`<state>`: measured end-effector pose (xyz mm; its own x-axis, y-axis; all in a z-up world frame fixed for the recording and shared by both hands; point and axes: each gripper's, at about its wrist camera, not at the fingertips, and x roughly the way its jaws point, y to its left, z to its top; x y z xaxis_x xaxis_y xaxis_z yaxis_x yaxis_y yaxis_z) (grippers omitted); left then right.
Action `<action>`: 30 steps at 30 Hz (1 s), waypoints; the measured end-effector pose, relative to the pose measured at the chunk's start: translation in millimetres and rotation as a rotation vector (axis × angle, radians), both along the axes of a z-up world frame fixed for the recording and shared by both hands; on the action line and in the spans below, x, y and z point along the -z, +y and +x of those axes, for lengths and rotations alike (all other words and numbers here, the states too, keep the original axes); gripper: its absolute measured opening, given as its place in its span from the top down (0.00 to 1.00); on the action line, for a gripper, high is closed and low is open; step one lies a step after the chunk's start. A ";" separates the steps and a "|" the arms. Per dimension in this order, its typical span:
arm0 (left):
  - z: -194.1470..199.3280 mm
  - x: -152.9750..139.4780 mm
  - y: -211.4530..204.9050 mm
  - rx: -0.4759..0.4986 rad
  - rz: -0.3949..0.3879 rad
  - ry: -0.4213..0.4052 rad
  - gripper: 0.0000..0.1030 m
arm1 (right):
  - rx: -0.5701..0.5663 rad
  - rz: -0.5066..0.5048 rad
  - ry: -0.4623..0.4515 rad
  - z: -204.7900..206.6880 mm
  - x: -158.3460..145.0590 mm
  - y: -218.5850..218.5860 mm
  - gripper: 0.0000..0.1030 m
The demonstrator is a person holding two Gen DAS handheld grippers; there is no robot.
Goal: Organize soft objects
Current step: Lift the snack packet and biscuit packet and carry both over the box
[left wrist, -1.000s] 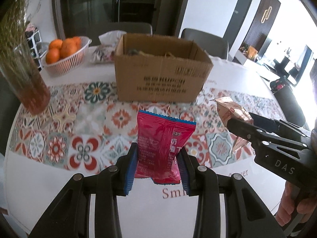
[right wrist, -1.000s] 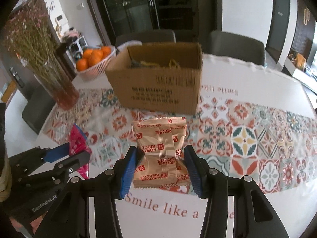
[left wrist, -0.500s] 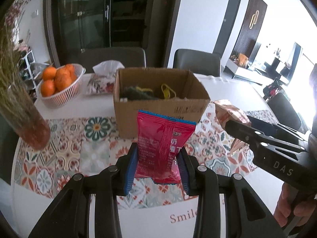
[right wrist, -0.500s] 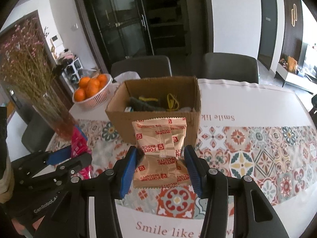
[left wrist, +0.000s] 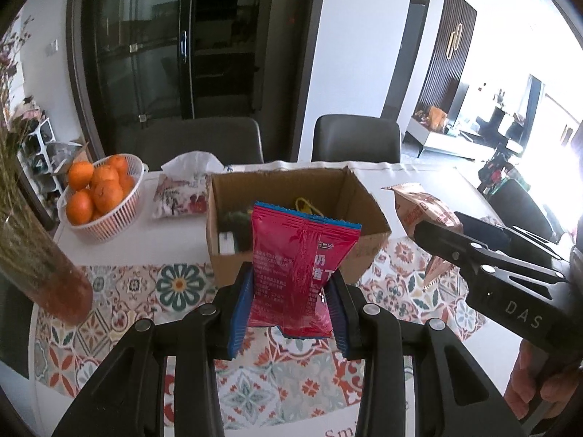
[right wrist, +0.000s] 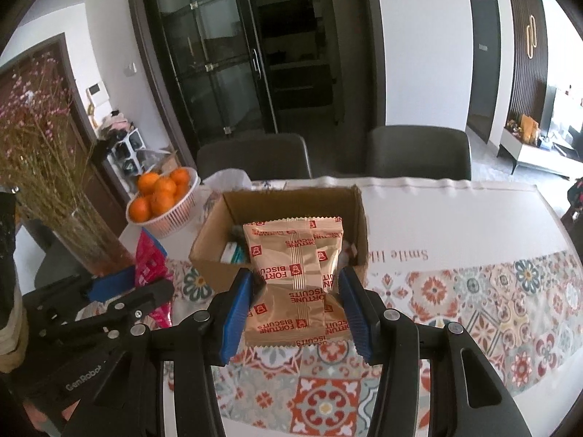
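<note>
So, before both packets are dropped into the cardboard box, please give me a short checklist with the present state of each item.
1. Left gripper holds the red packet between its blue pads: ok.
2. Right gripper holds the gold biscuit packet: ok.
3. Cardboard box is open at the top: ok.
4. Free room inside the box: cannot tell; some items already lie in it.
5. Packets are directly above the opening: cannot tell; in both wrist views they only overlap the box's near side.
6. The two grippers are apart, not touching: ok.
</note>
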<state>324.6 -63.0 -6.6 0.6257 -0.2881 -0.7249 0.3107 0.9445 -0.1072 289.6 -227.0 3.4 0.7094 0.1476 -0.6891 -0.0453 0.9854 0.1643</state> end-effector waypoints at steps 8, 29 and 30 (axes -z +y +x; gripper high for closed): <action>28.9 -8.9 -3.4 0.007 0.006 -0.026 0.63 | 0.000 -0.020 -0.024 25.2 -8.8 1.0 0.51; 120.4 19.7 -13.5 0.034 0.034 0.105 0.63 | -0.037 -0.043 0.105 119.2 19.0 -0.5 0.51; 124.4 23.0 -14.1 0.039 0.034 0.115 0.63 | -0.040 -0.044 0.119 123.6 23.2 -0.5 0.51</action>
<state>449.0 -77.0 -29.6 0.5270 -0.2842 -0.8009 0.3344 0.9358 -0.1121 413.2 -227.4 -19.8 0.6168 0.1416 -0.7743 -0.0674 0.9896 0.1272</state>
